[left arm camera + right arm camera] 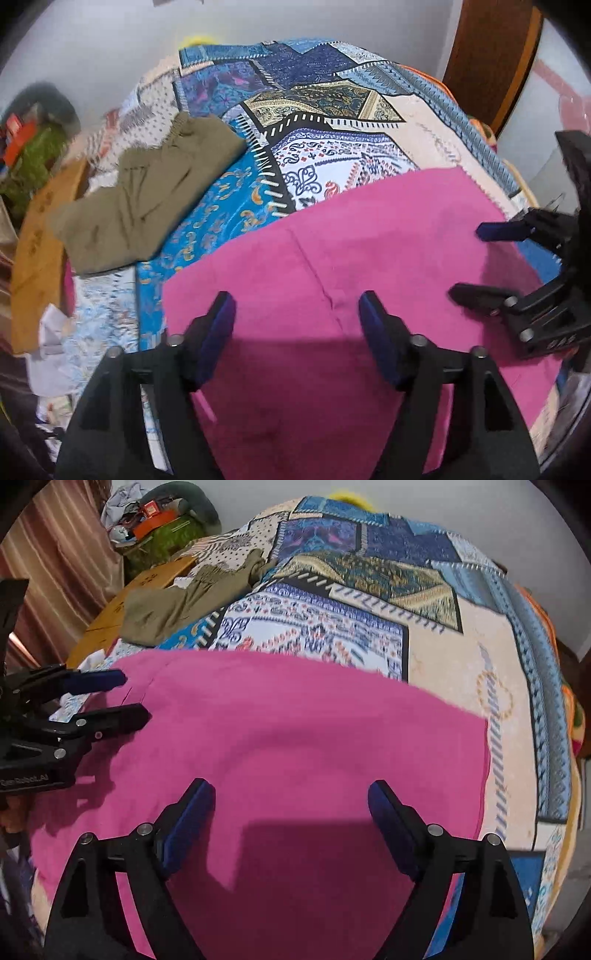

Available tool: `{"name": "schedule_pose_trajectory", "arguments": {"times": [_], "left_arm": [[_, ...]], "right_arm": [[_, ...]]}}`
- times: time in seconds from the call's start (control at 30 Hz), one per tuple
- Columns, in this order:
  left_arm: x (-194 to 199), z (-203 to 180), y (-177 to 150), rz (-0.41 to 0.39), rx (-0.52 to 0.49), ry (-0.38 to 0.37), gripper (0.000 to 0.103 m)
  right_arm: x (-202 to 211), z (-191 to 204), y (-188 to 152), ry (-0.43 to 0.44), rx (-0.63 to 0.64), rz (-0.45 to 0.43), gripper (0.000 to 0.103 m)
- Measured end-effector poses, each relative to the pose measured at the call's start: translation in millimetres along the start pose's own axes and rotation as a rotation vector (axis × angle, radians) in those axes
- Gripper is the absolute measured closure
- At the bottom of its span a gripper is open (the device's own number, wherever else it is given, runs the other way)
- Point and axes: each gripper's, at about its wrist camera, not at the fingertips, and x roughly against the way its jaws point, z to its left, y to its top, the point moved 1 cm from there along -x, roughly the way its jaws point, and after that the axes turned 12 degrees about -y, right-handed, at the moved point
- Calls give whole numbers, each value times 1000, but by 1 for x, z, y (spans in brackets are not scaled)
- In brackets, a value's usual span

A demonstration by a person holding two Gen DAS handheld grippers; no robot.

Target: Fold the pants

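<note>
The pink pants [332, 258] lie flat on the bed [332, 147] right under both grippers, left [297, 338] and right [291, 825], stretching sideways from one to the other, and both are wide open, holding nothing.

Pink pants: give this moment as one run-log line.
left gripper: open, empty | right gripper: open, empty | pink pants: flat on bedspread | olive pants: folded, apart

free: patterned bedspread [443, 657] beyond pink pants [295, 720] | obstacle: olive garment [147, 192] far-left
</note>
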Motion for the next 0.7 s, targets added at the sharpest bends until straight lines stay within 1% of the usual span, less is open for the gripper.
{"name": "schedule_pose_trajectory", "arguments": {"times": [0.03,0.07,0.17,0.33,0.47,0.6,0.7], "left_arm": [[1,-1,-3,0,-5,6,25],[3,-2,-7,0,-5,7,24],[12,5,-18,-6,33,-4,20],[28,16,-40,-16,137,-57,19],[41,15,-56,-28,170,-50,18],[51,13,-78,-50,182,-37,18],[59,14,-89,-63,194,-37,18]], "right_arm": [[2,-2,-4,4,-1,0,18],[5,-4,-8,4,-1,-3,18],[14,-8,-22,-1,-1,-14,18],[29,-16,-46,-7,-38,-14,18],[39,-22,-61,-12,-52,-12,18],[51,-27,-80,-61,-68,-33,18],[55,-30,-89,-65,-80,-35,18]]}}
